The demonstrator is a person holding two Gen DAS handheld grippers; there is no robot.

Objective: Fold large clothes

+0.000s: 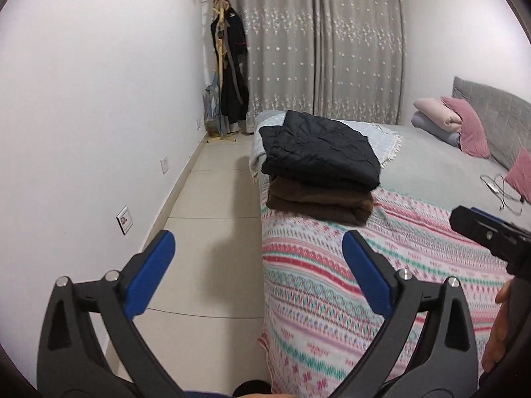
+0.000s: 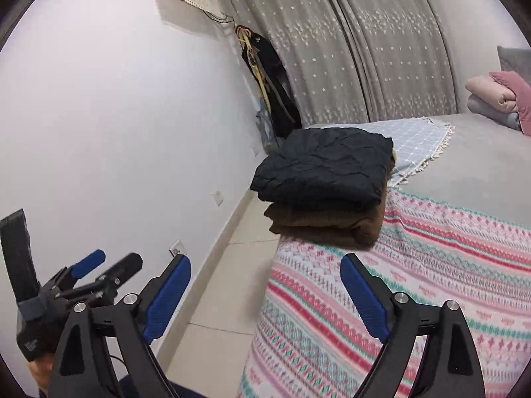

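Folded stack sits at the bed corner, ~12 o'clock from both cams: dark quilted jacket (image 1: 318, 147) on top, brown garment (image 1: 318, 204) under it, touching, edges roughly aligned. Stack rests on the striped blanket (image 1: 381, 265), partly over the grey checked throw (image 1: 385, 139) at its 1 o'clock. Left side of the stack is right at the bed edge, floor (image 1: 205, 205) at 9 o'clock.

My left gripper (image 1: 259, 272) is spread wide, nothing in it, hanging over the bed edge short of the stack. Right gripper (image 2: 265, 285) likewise wide apart and empty, near the left one; its body shows at 3 o'clock in the left cam.

Judgement: both items look done, so the step is prob. tidy/square-up or go fetch the next piece. No unfolded garment in view, can't tell where the next one is.

To do it well:
- come in low, one gripper per side of stack, push w/ pad faces, don't pinch
- nudge stack toward 2 o'clock, away from the edge; jacket looks slippery, could slide off the brown one
- keep top layer flat, don't snag quilting

Further out: pillows (image 1: 464, 126) at 2 o'clock, cable (image 1: 501, 189) at 3, coat rack (image 1: 229, 76) at 11, curtain (image 1: 325, 43) behind.
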